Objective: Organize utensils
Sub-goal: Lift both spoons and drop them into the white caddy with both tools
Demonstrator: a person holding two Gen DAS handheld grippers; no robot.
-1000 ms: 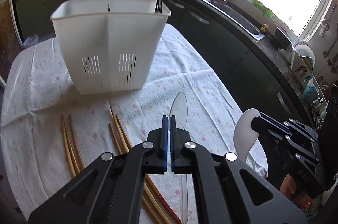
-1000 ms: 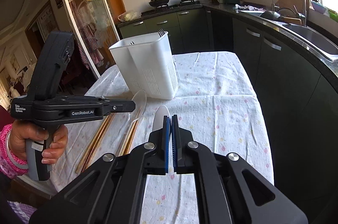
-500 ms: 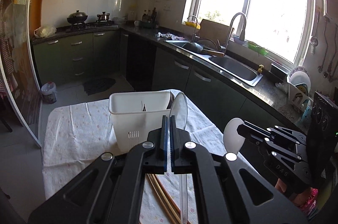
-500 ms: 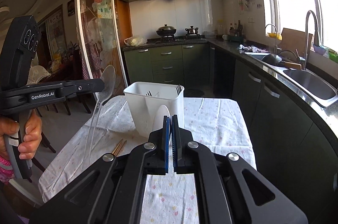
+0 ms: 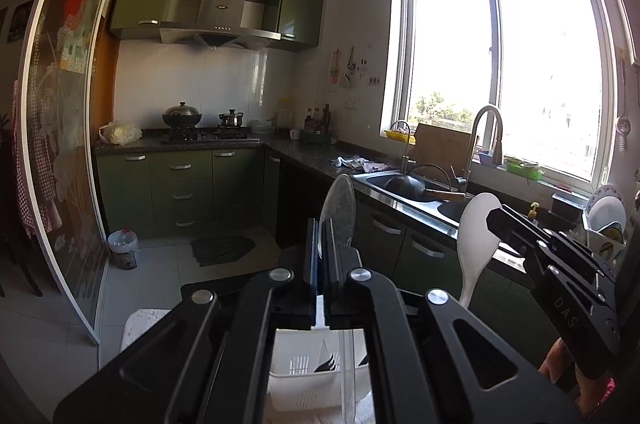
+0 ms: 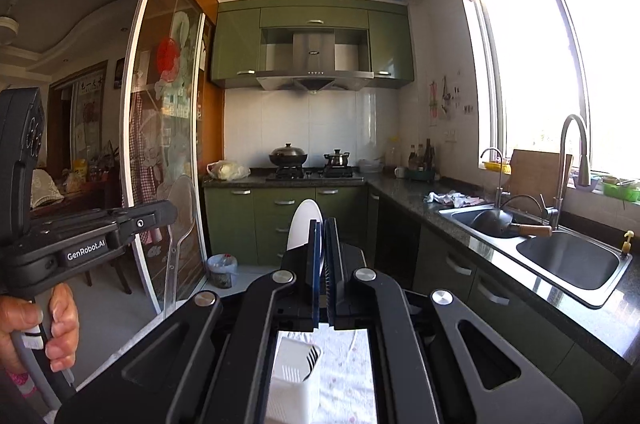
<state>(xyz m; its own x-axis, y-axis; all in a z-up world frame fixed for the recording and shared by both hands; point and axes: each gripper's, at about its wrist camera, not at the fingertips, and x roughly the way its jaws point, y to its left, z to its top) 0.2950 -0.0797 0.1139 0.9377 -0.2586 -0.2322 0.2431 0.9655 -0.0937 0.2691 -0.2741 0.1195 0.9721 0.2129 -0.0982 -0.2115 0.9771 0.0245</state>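
Note:
My left gripper [image 5: 320,240] is shut on a clear plastic spoon [image 5: 339,212], bowl up, handle hanging down toward the white utensil caddy [image 5: 308,380] below. My right gripper [image 6: 323,240] is shut on a white spoon [image 6: 303,224], bowl up. The white spoon also shows in the left wrist view [image 5: 478,228], held upright by the right gripper [image 5: 496,216]. The clear spoon shows in the right wrist view [image 6: 182,208], held by the left gripper [image 6: 170,214]. The caddy [image 6: 292,380] holds forks and sits low, mostly hidden by the gripper bodies.
The flowered tablecloth [image 6: 348,376] shows under the right gripper. Green cabinets, a stove [image 5: 208,134] and a sink [image 6: 568,260] line the far and right walls. A glass sliding door [image 6: 160,152] stands at the left.
Both grippers have lifted and tilted up with their spoons. The table, chopsticks and caddy dropped from mid-view to the bottom edge; the kitchen walls and ceiling now fill the views.

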